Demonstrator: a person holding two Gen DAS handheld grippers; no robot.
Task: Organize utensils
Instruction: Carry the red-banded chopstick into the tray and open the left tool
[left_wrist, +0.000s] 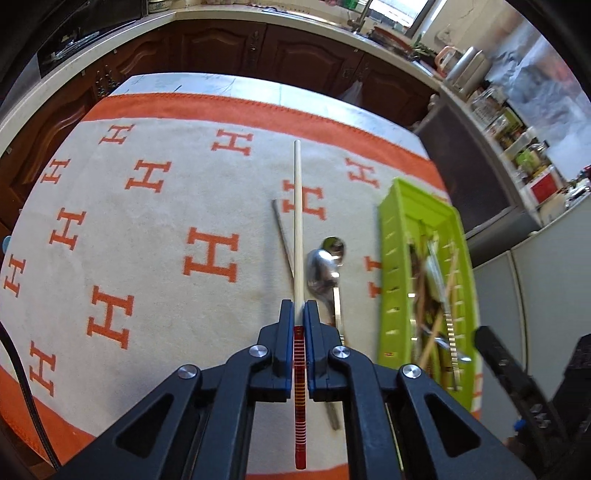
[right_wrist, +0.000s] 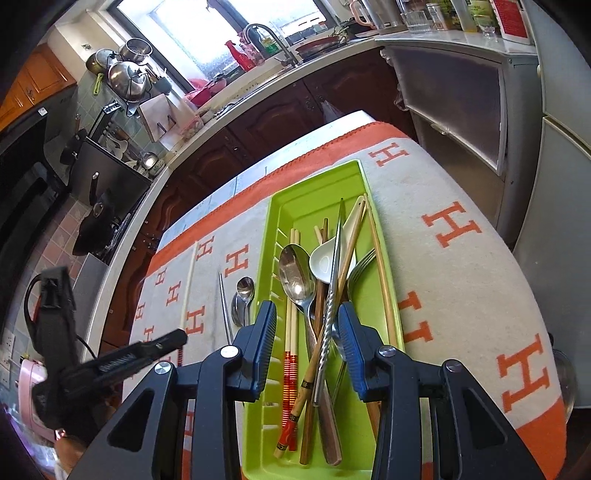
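Note:
My left gripper (left_wrist: 299, 306) is shut on a cream chopstick with a red striped end (left_wrist: 297, 229), held just above the cloth. Right of it lie two steel spoons (left_wrist: 325, 269) and a thin metal chopstick (left_wrist: 282, 236). The green utensil tray (left_wrist: 391, 280) stands further right. My right gripper (right_wrist: 307, 314) is open and empty, its fingers over the near half of the green tray (right_wrist: 295, 199). The tray holds a large steel spoon (right_wrist: 295, 273), a white ceramic spoon (right_wrist: 325, 262), a fork (right_wrist: 360, 269) and several chopsticks (right_wrist: 290, 354). The left gripper (right_wrist: 173, 339) shows at the left of the right wrist view.
The table carries a white and orange towel with H marks (left_wrist: 147, 221). Dark wooden cabinets (left_wrist: 295, 55) and a counter run behind it. A grey cabinet (right_wrist: 454, 110) and a fridge stand close to the table's right side.

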